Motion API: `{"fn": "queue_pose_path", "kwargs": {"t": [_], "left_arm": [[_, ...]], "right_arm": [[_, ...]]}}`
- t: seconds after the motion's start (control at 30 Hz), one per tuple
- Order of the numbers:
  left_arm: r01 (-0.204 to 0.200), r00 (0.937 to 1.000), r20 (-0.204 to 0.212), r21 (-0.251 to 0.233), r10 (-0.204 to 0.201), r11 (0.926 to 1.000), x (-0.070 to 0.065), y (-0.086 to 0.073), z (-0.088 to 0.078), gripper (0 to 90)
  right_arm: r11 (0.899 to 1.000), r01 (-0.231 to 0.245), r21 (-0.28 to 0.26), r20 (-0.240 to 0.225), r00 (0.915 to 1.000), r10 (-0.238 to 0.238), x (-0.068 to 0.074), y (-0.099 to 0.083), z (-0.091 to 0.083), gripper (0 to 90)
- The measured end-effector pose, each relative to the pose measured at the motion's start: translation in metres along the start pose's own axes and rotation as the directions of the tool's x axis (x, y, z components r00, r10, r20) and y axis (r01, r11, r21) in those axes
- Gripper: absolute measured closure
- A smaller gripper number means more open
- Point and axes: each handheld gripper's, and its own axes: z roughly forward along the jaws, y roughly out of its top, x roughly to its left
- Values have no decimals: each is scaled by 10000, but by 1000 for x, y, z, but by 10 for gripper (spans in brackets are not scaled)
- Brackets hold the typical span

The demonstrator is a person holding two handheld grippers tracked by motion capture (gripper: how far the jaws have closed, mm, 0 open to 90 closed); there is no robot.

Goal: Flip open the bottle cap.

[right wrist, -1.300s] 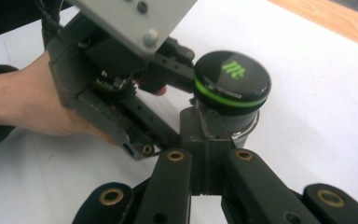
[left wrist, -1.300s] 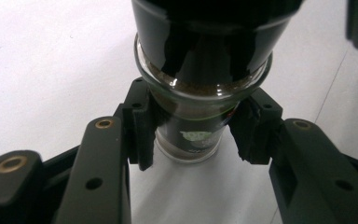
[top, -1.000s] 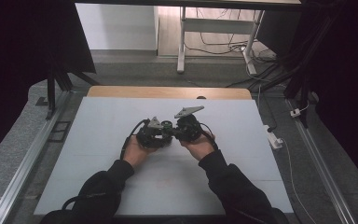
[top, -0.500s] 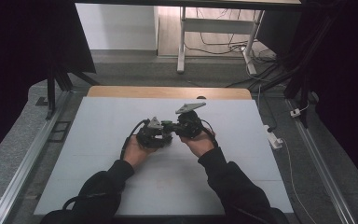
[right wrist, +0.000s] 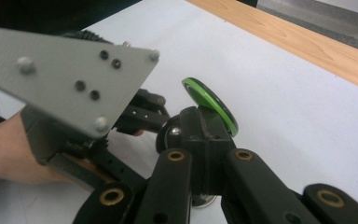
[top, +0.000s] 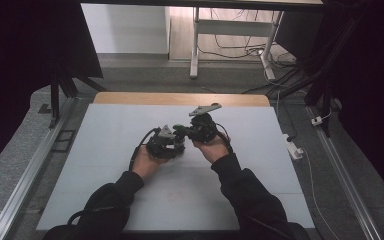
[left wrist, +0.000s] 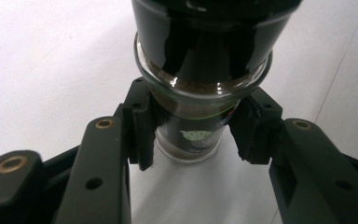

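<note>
Up close, the left tongs (left wrist: 193,135) clench a glass jar (left wrist: 200,93) whose top is cut off; the right tongs (right wrist: 205,135) pinch its green-rimmed lid (right wrist: 209,105), hiding most of it.

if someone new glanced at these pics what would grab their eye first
Probably the two grippers meeting at the middle of the white table: the left gripper is shut on a glass spice jar with brown contents. Next, the bright green lid at the jar's end, where the right gripper is clamped, both held above the tabletop.
</note>
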Motion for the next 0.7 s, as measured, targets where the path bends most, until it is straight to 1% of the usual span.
{"fn": "queue_pose_path", "kwargs": {"t": [0.2,0.3,0.4,0.7], "left_arm": [[-4,10000,5,-2,4,10000,0,0,0,537],[4,10000,22,-4,-4,10000,0,0,0,537],[20,10000,-4,18,-20,10000,0,0,0,536],[44,10000,-66,117,-43,9999,-1,2,0,532]], "right_arm": [[9995,-309,-79,100,9995,309,-7,3,3,899],[9994,-345,7,253,9991,345,-11,3,5,898],[9990,-439,107,294,9986,436,-13,2,6,898],[9997,-225,45,237,9995,224,-10,0,5,896]]}}
